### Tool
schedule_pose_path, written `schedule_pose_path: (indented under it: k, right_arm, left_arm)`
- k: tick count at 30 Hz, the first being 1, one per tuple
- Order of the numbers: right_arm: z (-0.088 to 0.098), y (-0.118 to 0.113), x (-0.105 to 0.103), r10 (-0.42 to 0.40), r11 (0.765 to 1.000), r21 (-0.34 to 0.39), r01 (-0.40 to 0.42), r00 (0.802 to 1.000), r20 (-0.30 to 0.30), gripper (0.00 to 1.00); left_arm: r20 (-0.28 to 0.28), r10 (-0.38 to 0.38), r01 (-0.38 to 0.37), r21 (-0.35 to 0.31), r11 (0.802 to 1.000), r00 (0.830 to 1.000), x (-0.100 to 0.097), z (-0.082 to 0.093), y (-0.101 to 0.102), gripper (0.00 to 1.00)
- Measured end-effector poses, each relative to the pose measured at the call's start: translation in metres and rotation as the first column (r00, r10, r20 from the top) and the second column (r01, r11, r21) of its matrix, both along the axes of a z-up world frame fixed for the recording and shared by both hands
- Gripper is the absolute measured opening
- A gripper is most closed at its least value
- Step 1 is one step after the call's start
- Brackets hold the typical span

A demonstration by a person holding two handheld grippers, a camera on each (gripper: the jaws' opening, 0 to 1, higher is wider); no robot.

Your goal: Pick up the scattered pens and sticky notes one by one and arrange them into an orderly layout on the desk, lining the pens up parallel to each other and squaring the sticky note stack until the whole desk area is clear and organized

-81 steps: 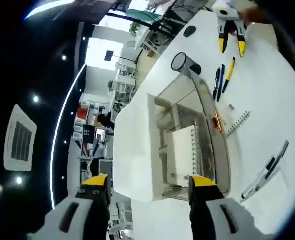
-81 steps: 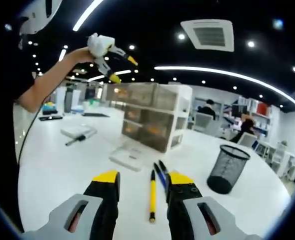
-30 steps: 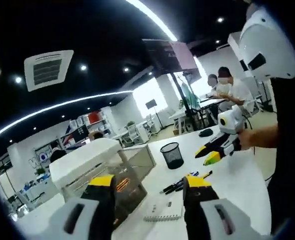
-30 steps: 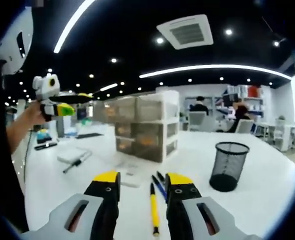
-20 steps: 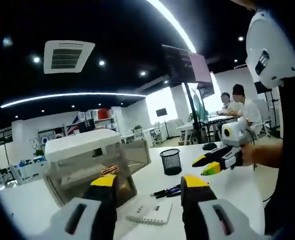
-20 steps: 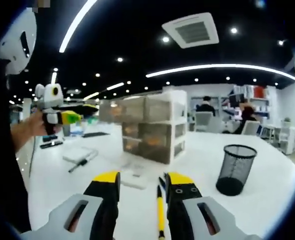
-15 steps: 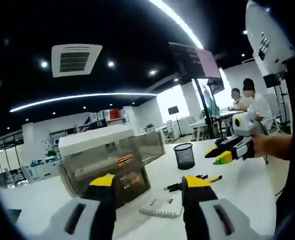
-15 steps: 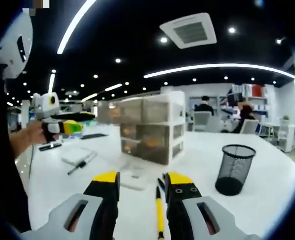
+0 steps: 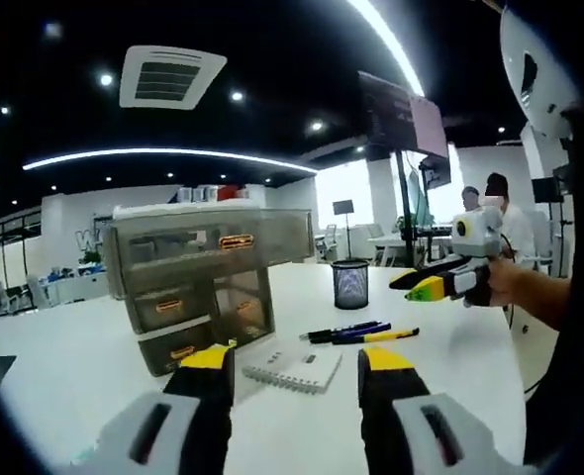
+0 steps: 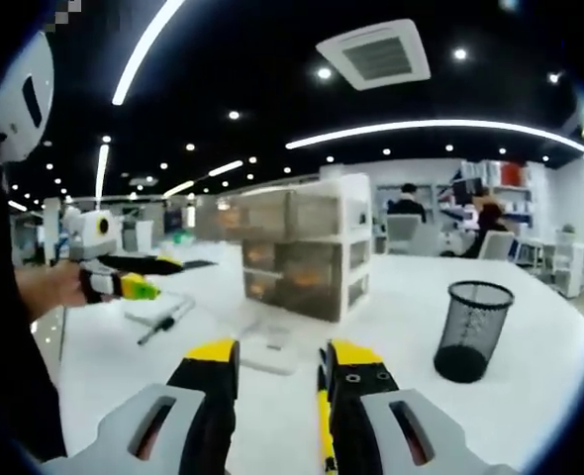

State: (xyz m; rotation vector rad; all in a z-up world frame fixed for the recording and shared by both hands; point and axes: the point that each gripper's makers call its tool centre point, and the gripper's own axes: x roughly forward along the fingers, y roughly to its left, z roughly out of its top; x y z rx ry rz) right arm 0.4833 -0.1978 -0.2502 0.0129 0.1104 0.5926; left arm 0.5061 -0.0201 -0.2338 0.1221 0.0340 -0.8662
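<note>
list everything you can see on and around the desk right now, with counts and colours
drawer unit: one, translucent grey with a white top, three drawers, standing on the white desk
spiral notebook: one, white, flat on the desk in front of the drawer unit
pens: a small group, at least one yellow, one blue and one black, lying side by side beyond the notebook
mesh pen cup: one, black, upright past the pens
marker: one, dark and white, on a white pad at the far side of the desk
people: a few seated in the background office
left gripper: grey with yellow-tipped fingers, open
right gripper: same colours, open, a yellow pen beside its right finger
</note>
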Motion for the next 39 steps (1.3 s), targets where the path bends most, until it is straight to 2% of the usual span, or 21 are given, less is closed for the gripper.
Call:
schedule_pose_path:
  k: [15, 24, 27, 29, 30, 33, 36, 39]
  right_arm:
    - [-0.009, -0.006, -0.002, -0.026, 1.000, -0.011, 0.025, 0.999, -0.044, 0.33]
    - [-0.024, 0.007, -0.001, 0.013, 0.998, -0.059, -0.020, 0.993, -0.115, 0.32]
    - [-0.032, 0.014, 0.001, 0.024, 0.997, -0.074, -0.035, 0.990, -0.141, 0.33]
    - [-0.034, 0.018, 0.002, 0.028, 0.996, -0.079, -0.040, 0.988, -0.152, 0.33]
    - [-0.034, 0.024, 0.002, 0.039, 0.995, -0.087, -0.053, 0.986, -0.160, 0.33]
    - [-0.033, 0.036, 0.001, 0.078, 0.990, -0.106, -0.096, 0.983, -0.164, 0.29]
    - [-0.031, 0.046, -0.002, 0.106, 0.979, -0.154, -0.133, 0.980, -0.170, 0.24]
    - [-0.032, 0.058, -0.003, 0.135, 0.943, -0.283, -0.178, 0.977, -0.164, 0.24]
  left_arm:
    - [-0.064, -0.055, 0.055, 0.011, 0.998, 0.996, -0.020, -0.023, -0.011, 0.49]
    - [-0.075, -0.025, 0.027, 0.026, 0.999, 0.997, -0.023, -0.022, 0.006, 0.46]
    - [-0.092, -0.020, 0.025, 0.048, 0.999, 0.996, -0.032, -0.033, 0.014, 0.45]
    - [-0.116, -0.014, 0.019, 0.047, 0.999, 0.993, -0.035, -0.038, 0.017, 0.45]
    - [-0.147, -0.010, 0.015, 0.032, 0.999, 0.989, -0.039, -0.044, 0.021, 0.46]
    - [-0.179, 0.000, 0.007, 0.033, 0.999, 0.984, -0.043, -0.054, 0.026, 0.47]
    - [-0.185, 0.013, -0.005, 0.041, 0.999, 0.983, -0.046, -0.057, 0.029, 0.47]
    - [-0.170, 0.029, -0.020, 0.057, 0.998, 0.985, -0.047, -0.058, 0.034, 0.47]
